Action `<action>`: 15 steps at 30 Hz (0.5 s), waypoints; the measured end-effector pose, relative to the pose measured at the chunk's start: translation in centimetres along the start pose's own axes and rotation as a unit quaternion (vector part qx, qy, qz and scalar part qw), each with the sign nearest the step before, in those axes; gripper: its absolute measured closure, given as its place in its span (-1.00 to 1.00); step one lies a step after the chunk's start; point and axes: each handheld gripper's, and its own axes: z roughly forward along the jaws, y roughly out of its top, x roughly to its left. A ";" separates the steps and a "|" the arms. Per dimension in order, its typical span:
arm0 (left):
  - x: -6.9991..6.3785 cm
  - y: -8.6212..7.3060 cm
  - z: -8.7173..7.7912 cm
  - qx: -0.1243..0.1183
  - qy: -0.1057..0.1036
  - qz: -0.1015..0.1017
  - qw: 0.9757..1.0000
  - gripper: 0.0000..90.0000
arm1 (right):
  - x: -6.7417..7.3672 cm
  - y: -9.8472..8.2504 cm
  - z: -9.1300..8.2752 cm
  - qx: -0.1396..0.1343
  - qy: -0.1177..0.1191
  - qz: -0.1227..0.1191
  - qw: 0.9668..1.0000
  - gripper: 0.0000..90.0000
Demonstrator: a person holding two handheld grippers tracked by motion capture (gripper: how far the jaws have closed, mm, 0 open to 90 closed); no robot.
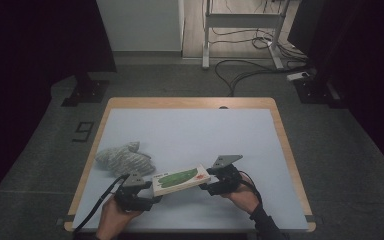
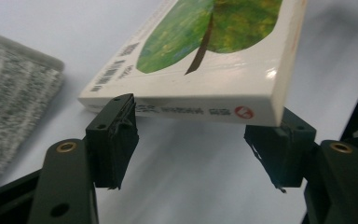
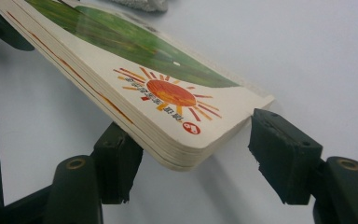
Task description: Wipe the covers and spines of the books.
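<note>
A white board book (image 1: 180, 179) with a green leaf and an orange sun on its cover lies across the near middle of the pale mat (image 1: 195, 130). My left gripper (image 1: 154, 194) stands at its left end. In the left gripper view (image 2: 199, 125) the two pads sit just under the corners of the book (image 2: 205, 56) without clamping it. My right gripper (image 1: 206, 186) is at the right end. In the right gripper view (image 3: 191, 140) one pad is tucked under the book (image 3: 168, 93) and the other stands apart from its edge. Both grippers are open. The book looks slightly tilted.
A crumpled grey knitted cloth (image 1: 122, 159) lies on the mat left of the book, close behind my left gripper; it is also in the left gripper view (image 2: 14, 93). The wooden table edge (image 1: 190, 102) frames the mat. Cables and stands are on the floor beyond.
</note>
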 end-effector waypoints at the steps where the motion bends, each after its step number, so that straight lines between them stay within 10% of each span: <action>1: -0.1 -0.1 0.0 -0.001 -0.002 0.000 1.000 -0.25 | 0.1 -0.2 0.0 0.000 0.001 0.000 1.000 -0.25; 15: -1.1 -1.6 0.7 0.010 -0.004 0.000 1.000 -0.30 | 1.0 -2.4 0.2 -0.002 0.002 -0.002 1.000 -0.26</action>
